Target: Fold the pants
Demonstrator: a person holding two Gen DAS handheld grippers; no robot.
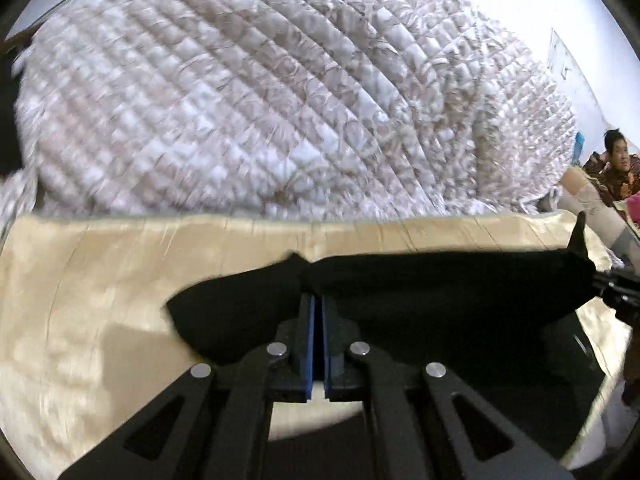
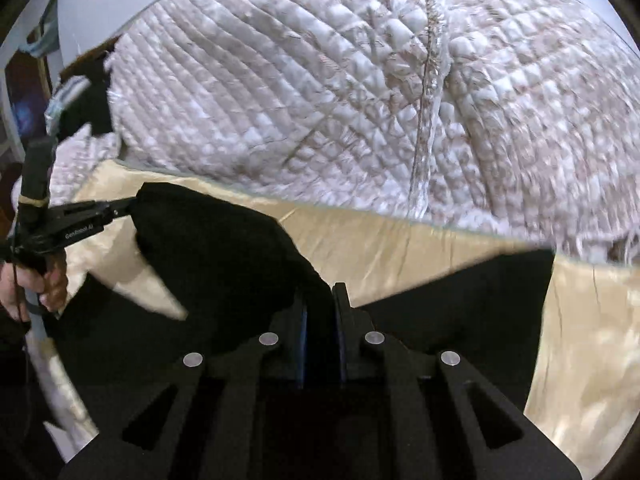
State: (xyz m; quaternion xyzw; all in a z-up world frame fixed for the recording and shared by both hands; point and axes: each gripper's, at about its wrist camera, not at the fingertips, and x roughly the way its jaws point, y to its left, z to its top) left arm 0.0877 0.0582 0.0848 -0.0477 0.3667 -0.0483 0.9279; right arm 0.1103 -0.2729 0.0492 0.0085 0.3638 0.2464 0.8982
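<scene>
Black pants (image 1: 440, 296) hang stretched between my two grippers above a shiny beige bedsheet (image 1: 100, 280). My left gripper (image 1: 318, 300) is shut on the pants' top edge, its blue pads pressed together on the cloth. My right gripper (image 1: 588, 268) shows at the right edge of the left wrist view, pinching the other end. In the right wrist view my right gripper (image 2: 322, 300) is shut on the pants (image 2: 224, 248), and the left gripper (image 2: 130, 206) grips their far corner at the left. More black cloth (image 2: 480, 300) lies low on the sheet (image 2: 580, 340).
A quilted white and brown bedspread (image 1: 240, 100) is heaped behind the sheet and fills the upper half of both views (image 2: 320, 80). A seated person (image 1: 618, 160) is at the far right. A white wall (image 1: 540, 0) stands behind.
</scene>
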